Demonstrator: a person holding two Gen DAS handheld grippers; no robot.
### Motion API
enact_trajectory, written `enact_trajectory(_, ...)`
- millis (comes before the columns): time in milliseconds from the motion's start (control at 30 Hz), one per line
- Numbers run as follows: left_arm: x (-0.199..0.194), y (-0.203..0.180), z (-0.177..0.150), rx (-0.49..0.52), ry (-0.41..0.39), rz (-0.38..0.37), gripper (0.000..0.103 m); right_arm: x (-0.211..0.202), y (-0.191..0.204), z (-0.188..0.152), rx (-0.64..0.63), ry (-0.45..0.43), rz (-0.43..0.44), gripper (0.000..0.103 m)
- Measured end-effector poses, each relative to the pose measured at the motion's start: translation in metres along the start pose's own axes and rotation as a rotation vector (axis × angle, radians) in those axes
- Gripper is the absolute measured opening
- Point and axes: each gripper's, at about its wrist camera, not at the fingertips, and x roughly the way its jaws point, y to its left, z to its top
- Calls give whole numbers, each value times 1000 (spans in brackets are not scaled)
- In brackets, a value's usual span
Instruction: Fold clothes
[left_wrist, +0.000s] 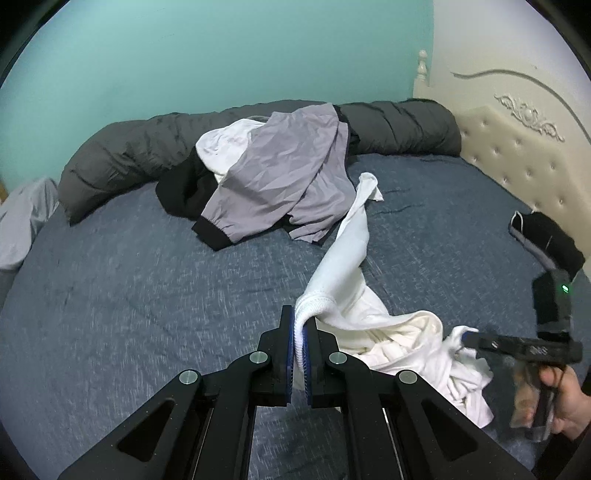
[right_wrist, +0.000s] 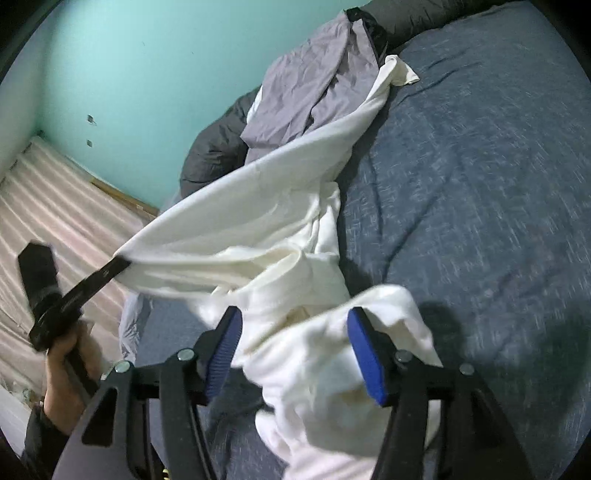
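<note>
Pinching the ribbed hem of the white garment (left_wrist: 343, 254), the left gripper (left_wrist: 300, 332) has its blue pads pressed together on the cloth near the front edge of the bed (left_wrist: 110, 295). From that hem the garment runs away as a long twisted strip toward the middle of the bed, its far end lying just beside the grey garment (left_wrist: 288, 173). The right gripper (right_wrist: 295, 350) stands wide, blue pads well apart, with a bunched fold of the white cloth lying between them; neither pad presses on it. In the left wrist view the right gripper's tip sits at the crumpled white heap on the right, held by a hand (left_wrist: 569, 398). The grey garment with black cuffs is heaped over a second white piece (left_wrist: 225, 144) and black clothing (left_wrist: 181, 188), against a dark rolled duvet (left_wrist: 122, 155) that lines the far edge of the bed along the teal wall (left_wrist: 221, 55). A broad stretch of bare blue sheet lies open on the left and in front of the pile. At the right edge stands a cream tufted headboard (left_wrist: 517, 158), with a small black item (left_wrist: 546, 240) near it.
</note>
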Motion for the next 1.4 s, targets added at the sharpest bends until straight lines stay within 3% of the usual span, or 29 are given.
enact_trajectory(300, -19, 9, -16, -47, -16, -24, 4, 36, 24, 6, 15, 88, 7, 59)
enact_trajectory(367, -28, 11, -20, -56, -24, -22, 4, 37, 26, 4, 14, 93, 24, 31)
enact_trajectory(467, -43, 15, -25, -74, -34, -23, 3, 36, 35, 0, -15, 109, 32, 8)
enact_trajectory(800, -132, 3, -20, -79, -128, -8, 3, -52, 107, 24, -190, -26, 57, 6)
enact_trajectory(1100, -239, -43, 15, -45, -262, -87, 3, -152, 175, 54, -327, -129, 61, 6)
enact_trajectory(1200, -255, -60, 17, -46, -270, -138, 3, -168, 182, 58, -361, -123, 21, 6)
enact_trajectory(1300, -248, -77, 10, -37, -241, -152, 3, -184, 189, 61, -395, -117, -20, 6)
enact_trajectory(1400, -222, -84, -5, -67, -192, -178, 3, -173, 173, 53, -393, -69, -76, 6)
